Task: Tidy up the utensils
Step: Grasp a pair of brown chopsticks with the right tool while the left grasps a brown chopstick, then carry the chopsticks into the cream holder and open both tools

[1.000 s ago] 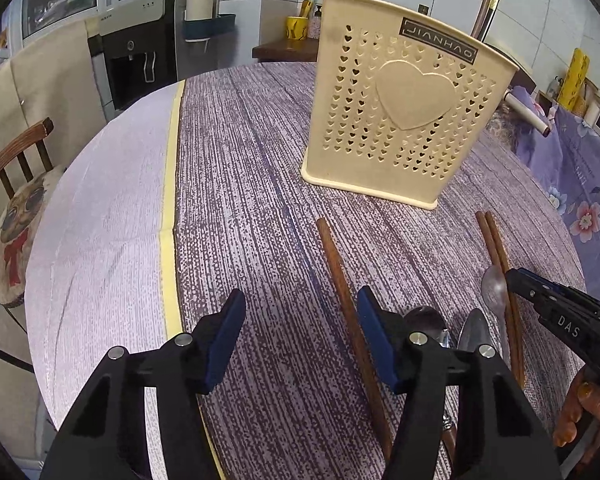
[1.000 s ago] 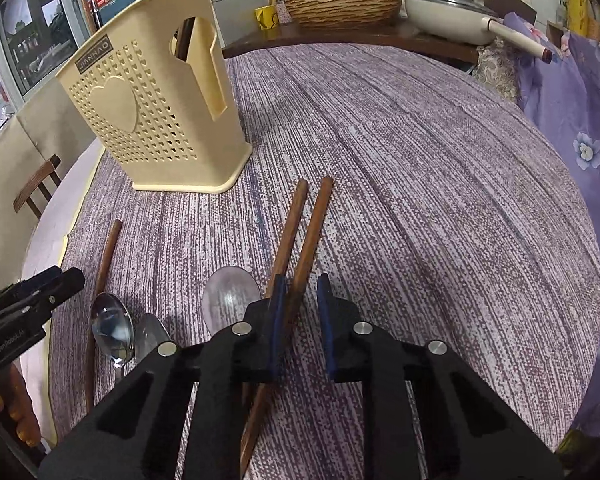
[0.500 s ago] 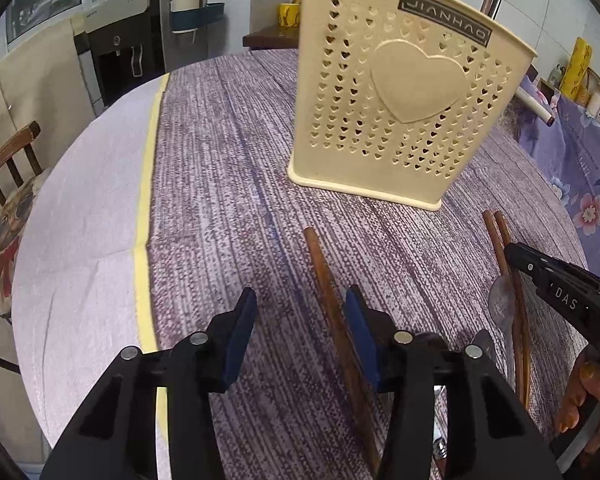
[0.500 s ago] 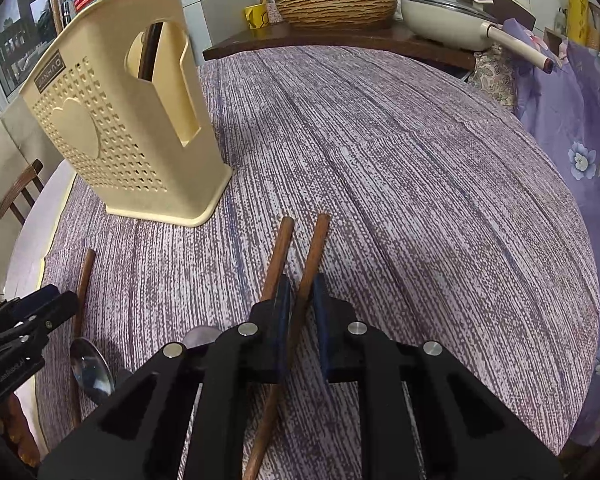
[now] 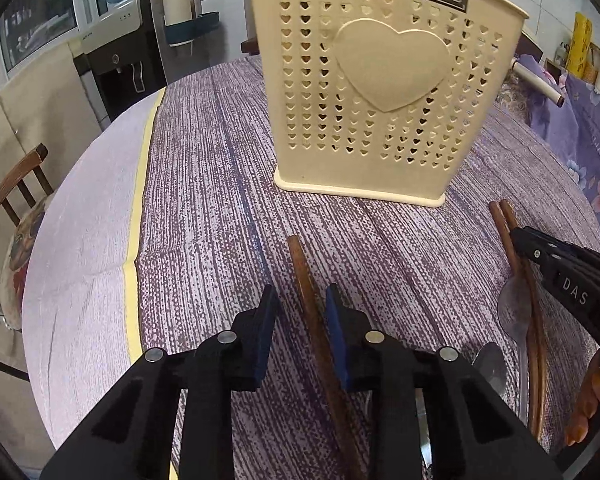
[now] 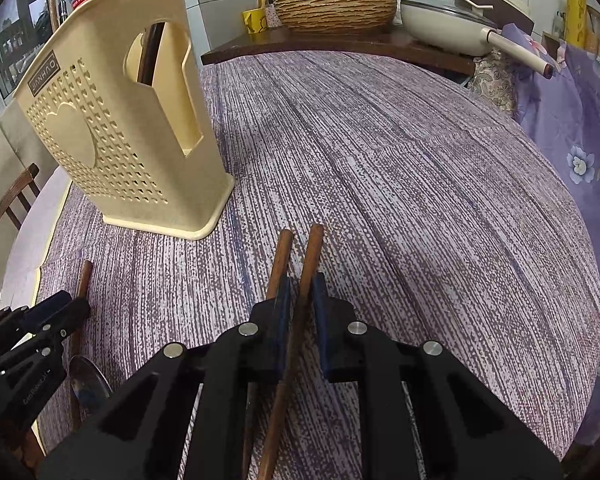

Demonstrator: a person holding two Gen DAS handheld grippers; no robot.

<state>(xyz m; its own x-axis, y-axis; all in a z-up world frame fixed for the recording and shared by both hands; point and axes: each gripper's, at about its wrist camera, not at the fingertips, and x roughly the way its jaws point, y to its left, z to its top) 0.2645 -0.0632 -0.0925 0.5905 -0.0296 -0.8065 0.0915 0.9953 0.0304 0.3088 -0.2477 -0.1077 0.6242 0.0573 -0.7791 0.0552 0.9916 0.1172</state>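
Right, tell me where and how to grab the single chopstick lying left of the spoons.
Take the single chopstick on its bare shaft just behind the far tip. It lies flat and slim, so come from above with one finger on each long side. The left hand-held gripper already straddles it, open. Further back, the spoons probably crowd the right side.

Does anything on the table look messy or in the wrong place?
Yes. Three chopsticks lie flat on the table instead of standing in the holder: a single chopstick between the left gripper fingers, and a pair at the right gripper. Spoons lie loose too. Nothing looks spilled or broken.
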